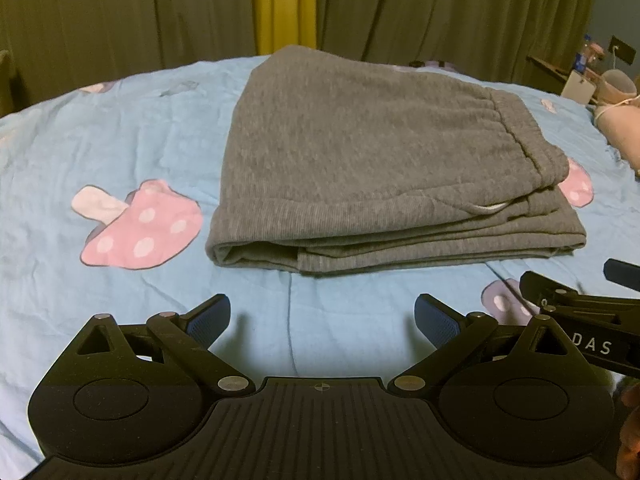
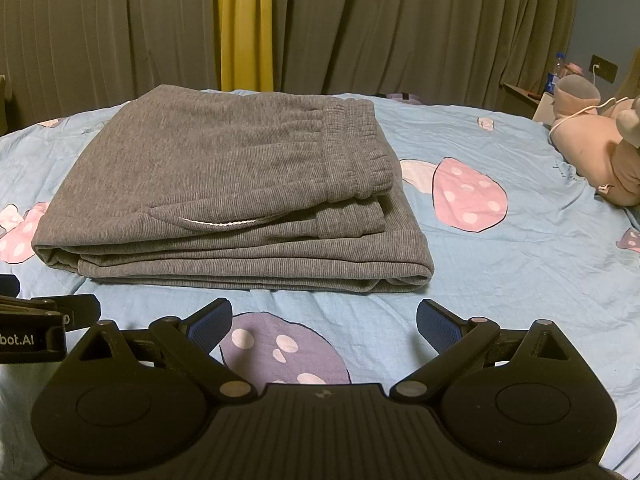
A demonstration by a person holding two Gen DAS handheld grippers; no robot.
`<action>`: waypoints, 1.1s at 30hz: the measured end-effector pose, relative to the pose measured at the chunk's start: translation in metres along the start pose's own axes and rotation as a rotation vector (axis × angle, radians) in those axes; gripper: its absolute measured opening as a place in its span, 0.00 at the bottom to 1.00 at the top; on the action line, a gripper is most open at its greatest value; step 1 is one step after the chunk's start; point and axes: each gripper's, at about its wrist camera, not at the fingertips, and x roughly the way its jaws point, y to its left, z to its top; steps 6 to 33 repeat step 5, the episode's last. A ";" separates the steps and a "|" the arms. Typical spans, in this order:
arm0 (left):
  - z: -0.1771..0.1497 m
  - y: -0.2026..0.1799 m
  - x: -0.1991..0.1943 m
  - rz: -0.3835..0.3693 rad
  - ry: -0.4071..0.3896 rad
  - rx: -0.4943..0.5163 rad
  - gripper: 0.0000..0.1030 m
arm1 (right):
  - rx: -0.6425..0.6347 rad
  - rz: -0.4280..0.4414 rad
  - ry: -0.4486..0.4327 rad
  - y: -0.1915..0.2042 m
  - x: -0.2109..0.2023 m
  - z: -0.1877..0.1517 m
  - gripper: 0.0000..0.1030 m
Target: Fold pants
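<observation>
Though the grey pants (image 1: pixel 360 160) already lie folded into a compact stack on the bed (image 1: pixel 120 140), near the middle of the blue mushroom-print cover, both tools sit just short of the stack's near edge. The left gripper (image 1: pixel 322 320) has its jaws spread wide and holds nothing; the right gripper (image 2: pixel 324 322) is likewise released and empty, with bare bedding between its fingers. Neither touches the cloth.

The fabric looks like thick ribbed fleece: soft, limp and fairly light, likely to sag and slide apart if lifted by one layer. The elastic waistband (image 2: pixel 356 152) lies on top toward the right side, and a white drawstring (image 2: pixel 220 223) peeks out below it. The folded edge on the left is rounded and bulky, while the near edge shows several loose layers.

For any last tidy or another fold, I would judge the best hold to be at the two near corners, pinching all layers together. A pink plush toy (image 2: pixel 600 152) rests well apart at the far right.
</observation>
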 end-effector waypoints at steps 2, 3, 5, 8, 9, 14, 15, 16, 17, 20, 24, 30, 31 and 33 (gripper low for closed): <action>-0.001 0.005 -0.005 -0.022 -0.039 -0.033 0.98 | -0.002 -0.001 -0.001 0.000 0.000 0.000 0.96; -0.001 0.008 -0.007 -0.033 -0.060 -0.054 0.98 | -0.002 -0.001 -0.001 0.000 0.000 0.000 0.96; 0.000 0.013 -0.008 -0.047 -0.074 -0.091 0.98 | -0.002 -0.001 -0.001 0.000 0.000 0.000 0.96; 0.000 0.013 -0.008 -0.047 -0.074 -0.091 0.98 | -0.002 -0.001 -0.001 0.000 0.000 0.000 0.96; 0.000 0.013 -0.008 -0.047 -0.074 -0.091 0.98 | -0.002 -0.001 -0.001 0.000 0.000 0.000 0.96; 0.000 0.013 -0.008 -0.047 -0.074 -0.091 0.98 | -0.002 -0.001 -0.001 0.000 0.000 0.000 0.96; 0.000 0.013 -0.008 -0.047 -0.074 -0.091 0.98 | -0.002 -0.001 -0.001 0.000 0.000 0.000 0.96; 0.000 0.013 -0.008 -0.047 -0.074 -0.091 0.98 | -0.002 -0.001 -0.001 0.000 0.000 0.000 0.96; 0.000 0.013 -0.008 -0.047 -0.074 -0.091 0.98 | -0.002 -0.001 -0.001 0.000 0.000 0.000 0.96; 0.000 0.013 -0.008 -0.047 -0.074 -0.091 0.98 | -0.002 -0.001 -0.001 0.000 0.000 0.000 0.96; 0.000 0.013 -0.008 -0.047 -0.074 -0.091 0.98 | -0.002 -0.001 -0.001 0.000 0.000 0.000 0.96; 0.000 0.013 -0.008 -0.047 -0.074 -0.091 0.98 | -0.002 -0.001 -0.001 0.000 0.000 0.000 0.96; 0.000 0.013 -0.008 -0.047 -0.074 -0.091 0.98 | -0.002 -0.001 -0.001 0.000 0.000 0.000 0.96; 0.000 0.013 -0.008 -0.047 -0.074 -0.091 0.98 | -0.002 -0.001 -0.001 0.000 0.000 0.000 0.96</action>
